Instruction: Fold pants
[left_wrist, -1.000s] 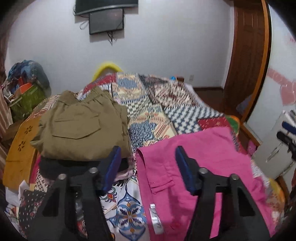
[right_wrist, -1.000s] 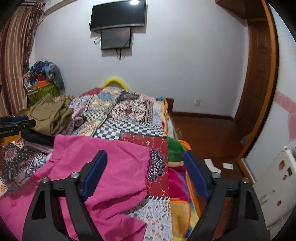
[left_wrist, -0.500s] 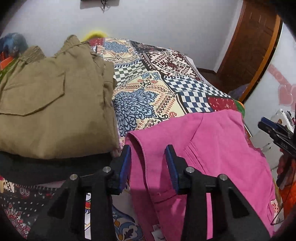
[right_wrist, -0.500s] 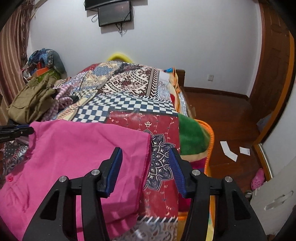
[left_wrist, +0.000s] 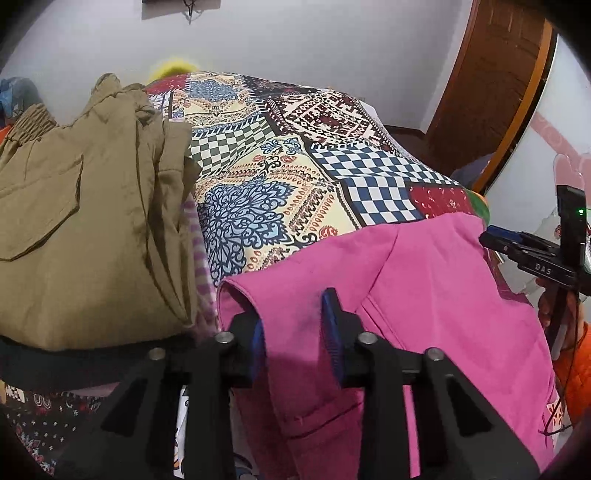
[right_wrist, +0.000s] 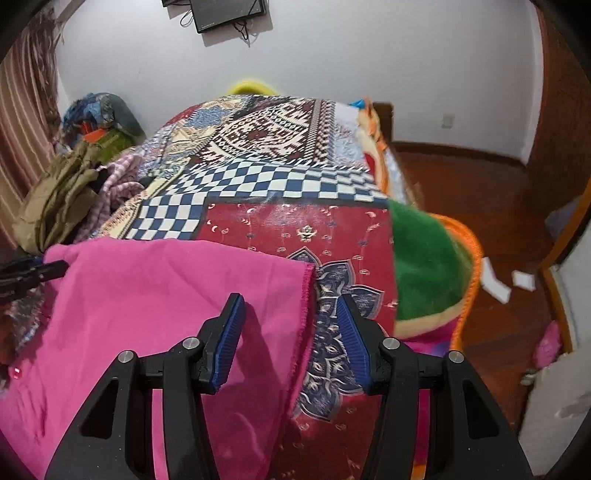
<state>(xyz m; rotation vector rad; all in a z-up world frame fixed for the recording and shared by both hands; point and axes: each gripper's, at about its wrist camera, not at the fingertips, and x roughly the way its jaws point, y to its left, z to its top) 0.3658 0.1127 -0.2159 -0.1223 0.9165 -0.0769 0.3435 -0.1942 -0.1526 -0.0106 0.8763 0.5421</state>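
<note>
We see a bed (left_wrist: 280, 173) covered by a patchwork spread of checks and florals, and everything else sits on it. The pink pants (left_wrist: 424, 295) lie spread over the near part of the bed, one top corner toward the left tongs and the far hem edge (right_wrist: 304, 295) toward the right tongs. Just left of the pants on the bed rests a stack of folded clothes topped by an olive garment (left_wrist: 85, 221), with a dark piece and a striped one under it. Beyond the pants' right edge a green blanket with an orange border (right_wrist: 424, 266) hangs off the side of the bed.

The left tongs (left_wrist: 293, 332) straddle the pants' near left corner; the jaws are closing, with the pink fabric bunched between them and the left pad already at the cloth, though we cannot tell whether both pads press it. The right tongs (right_wrist: 291, 339) are also closing, still clearly apart, with the hem edge between the pads and not yet pinched.
</note>
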